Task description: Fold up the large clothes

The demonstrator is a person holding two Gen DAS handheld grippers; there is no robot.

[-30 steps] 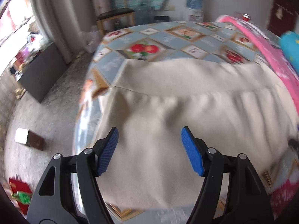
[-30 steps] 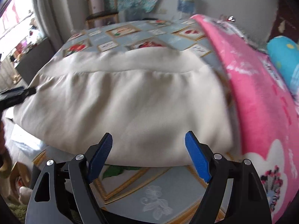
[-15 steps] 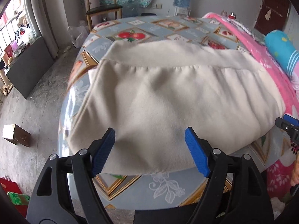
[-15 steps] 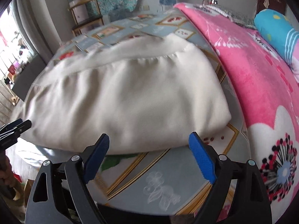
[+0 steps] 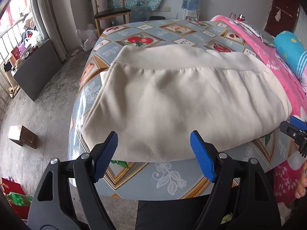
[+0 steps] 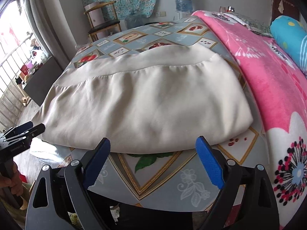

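Note:
A cream garment [image 5: 182, 99], folded into a thick rectangle with its waistband at the far side, lies flat on the fruit-patterned table [image 5: 168, 180]. My left gripper [image 5: 153, 136] hovers open just short of the garment's near left edge, and nothing is between its blue pads. My right gripper [image 6: 153, 140] stands at the garment's [image 6: 149, 99] near right edge. Its jaws are opening wider and are empty. Each gripper shows at the border of the other's view: the right gripper [image 5: 293, 128] and the left gripper [image 6: 25, 130].
A pink flowered blanket [image 6: 268, 76] and a blue pillow [image 5: 289, 48] lie along the right of the table. A wooden chair [image 5: 109, 13] and a water jug [image 5: 190, 0] stand at the far wall. On the floor to the left are a cardboard box [image 5: 22, 136] and a dark panel [image 5: 36, 71].
Both grippers have drawn back from over the garment to the table's near edge, and their jaws have spread a little. The garment lies still.

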